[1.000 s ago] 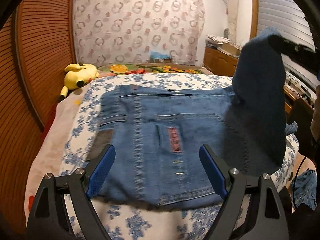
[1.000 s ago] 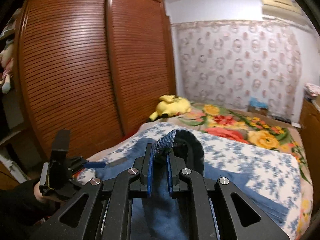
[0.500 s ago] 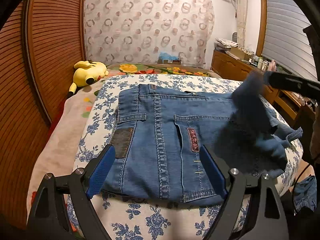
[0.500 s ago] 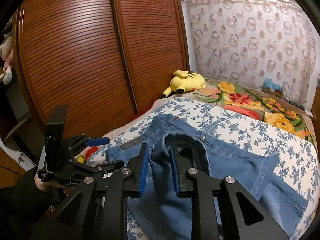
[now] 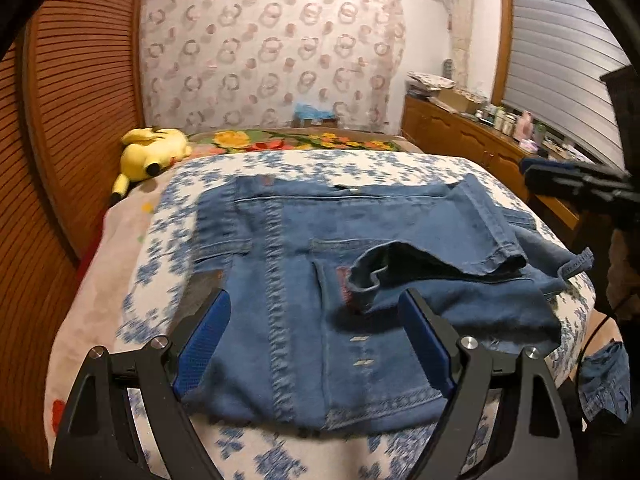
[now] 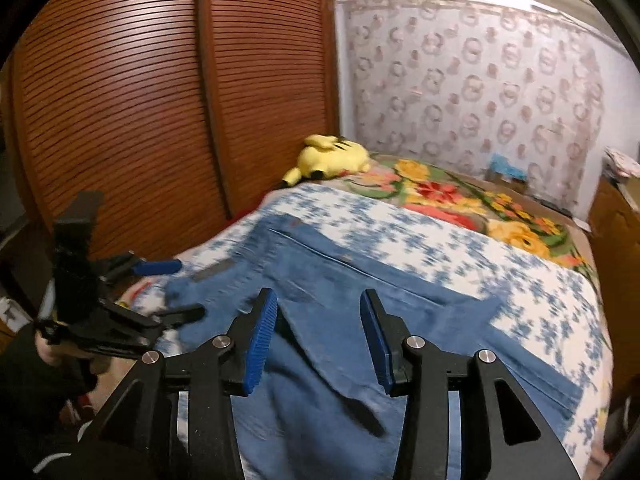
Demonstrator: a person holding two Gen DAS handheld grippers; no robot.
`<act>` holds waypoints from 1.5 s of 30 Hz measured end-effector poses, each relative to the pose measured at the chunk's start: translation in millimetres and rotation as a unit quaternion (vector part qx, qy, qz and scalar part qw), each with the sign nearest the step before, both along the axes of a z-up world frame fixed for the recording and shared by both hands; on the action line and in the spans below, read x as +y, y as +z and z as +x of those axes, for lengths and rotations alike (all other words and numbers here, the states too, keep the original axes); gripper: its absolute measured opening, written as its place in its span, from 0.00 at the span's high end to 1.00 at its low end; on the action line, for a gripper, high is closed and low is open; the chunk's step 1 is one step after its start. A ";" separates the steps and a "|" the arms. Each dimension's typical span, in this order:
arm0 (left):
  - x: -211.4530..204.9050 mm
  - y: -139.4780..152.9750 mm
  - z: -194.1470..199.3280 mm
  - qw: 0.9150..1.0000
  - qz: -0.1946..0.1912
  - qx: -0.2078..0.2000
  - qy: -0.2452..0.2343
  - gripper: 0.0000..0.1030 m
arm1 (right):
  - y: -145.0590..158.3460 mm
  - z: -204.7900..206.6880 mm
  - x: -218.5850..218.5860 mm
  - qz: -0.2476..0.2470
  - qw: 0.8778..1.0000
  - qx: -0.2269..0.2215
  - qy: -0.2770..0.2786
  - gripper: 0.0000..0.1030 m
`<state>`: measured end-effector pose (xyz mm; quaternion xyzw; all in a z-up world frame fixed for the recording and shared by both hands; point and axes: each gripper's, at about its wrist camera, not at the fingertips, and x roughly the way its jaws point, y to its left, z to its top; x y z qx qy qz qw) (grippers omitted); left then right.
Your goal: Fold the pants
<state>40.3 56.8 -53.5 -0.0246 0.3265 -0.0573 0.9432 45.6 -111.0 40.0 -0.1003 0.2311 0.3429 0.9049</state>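
Blue jeans (image 5: 288, 280) lie flat on the bed, waistband towards the far end. One leg is folded back over them, and its hem (image 5: 440, 256) rests loosely on top in a rumpled loop. My left gripper (image 5: 316, 320) hovers open over the near edge of the jeans with nothing between its blue pads. My right gripper (image 6: 318, 320) is above the folded leg (image 6: 320, 380); its jaws are opening and nothing is between them. It also shows at the right edge of the left wrist view as the right gripper (image 5: 536, 174), clear of the denim.
The bed has a blue-flowered cover (image 5: 160, 240) and a bright floral blanket (image 6: 460, 196) beyond. A yellow plush toy (image 5: 152, 152) lies at the far left. Brown slatted wardrobe doors (image 6: 140, 100) stand along the left side, and a wooden dresser (image 5: 460, 140) along the right. More denim (image 5: 604, 380) lies beside the bed.
The right gripper held the leg up by its hem, swung it down over the jeans and let it go; the hem now lies on them. The left gripper stayed open.
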 end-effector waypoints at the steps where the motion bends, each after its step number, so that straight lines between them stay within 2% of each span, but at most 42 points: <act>1: -3.0 -1.1 6.0 1.000 -0.005 0.003 -0.010 0.16 | -2.4 -0.4 -3.4 -0.001 1.000 0.005 -0.008 0.56; 6: -17.3 -8.6 27.7 0.999 -0.007 0.022 -0.038 0.16 | -18.8 -2.1 -17.7 -0.014 0.998 0.027 -0.047 0.54; 10: -23.7 -13.3 37.0 0.999 0.000 0.030 -0.045 0.23 | -29.8 0.0 -17.3 -0.015 0.997 0.054 -0.056 0.54; 12: -25.3 -16.6 41.7 0.998 0.003 0.036 -0.049 0.30 | -32.5 3.2 -19.7 -0.012 0.996 0.067 -0.056 0.54; 15: -29.4 -21.8 49.5 0.997 0.010 0.049 -0.054 0.45 | -38.8 7.5 -17.3 -0.014 0.995 0.081 -0.057 0.54; 16: -31.0 -23.7 51.9 0.997 0.013 0.053 -0.057 0.48 | -40.4 8.6 -16.8 -0.015 0.994 0.086 -0.059 0.54; 20: -32.6 -28.0 58.0 0.996 0.013 0.061 -0.066 0.48 | -47.2 16.3 -15.4 -0.006 0.993 0.110 -0.053 0.54; 21: -34.1 -27.6 58.3 0.996 0.014 0.059 -0.067 0.52 | -48.7 18.9 -15.3 -0.005 0.992 0.112 -0.052 0.54; 22: -36.0 -26.9 58.0 0.996 0.016 0.058 -0.069 0.62 | -48.5 18.4 -14.2 -0.004 0.992 0.112 -0.050 0.54; 24: -37.6 -24.4 57.0 0.996 0.019 0.053 -0.073 0.67 | -47.8 17.6 -12.2 -0.002 0.993 0.112 -0.045 0.54; 26: -39.9 -22.4 54.4 0.996 0.023 0.047 -0.078 0.79 | -47.4 19.7 -11.7 0.003 0.993 0.110 -0.038 0.57; 27: -40.8 -22.4 52.9 0.995 0.019 0.048 -0.085 0.84 | -48.1 22.5 -11.3 0.006 0.994 0.108 -0.032 0.64; 28: -41.0 -22.3 52.0 0.994 0.016 0.049 -0.092 0.87 | -48.3 25.1 -10.7 0.005 0.994 0.107 -0.028 0.79; 31: -42.3 -20.0 44.8 0.994 0.021 0.043 -0.094 0.91 | -43.2 26.9 -11.3 0.003 0.996 0.090 -0.018 0.90; 38: -30.4 16.0 11.1 0.996 -0.009 -0.008 -0.084 0.93 | 2.6 25.7 -10.5 0.015 0.999 0.029 -0.003 0.94; 45: -14.2 41.0 -18.9 0.996 -0.018 -0.041 -0.077 0.93 | 47.4 24.0 20.6 0.021 0.999 -0.020 0.030 0.94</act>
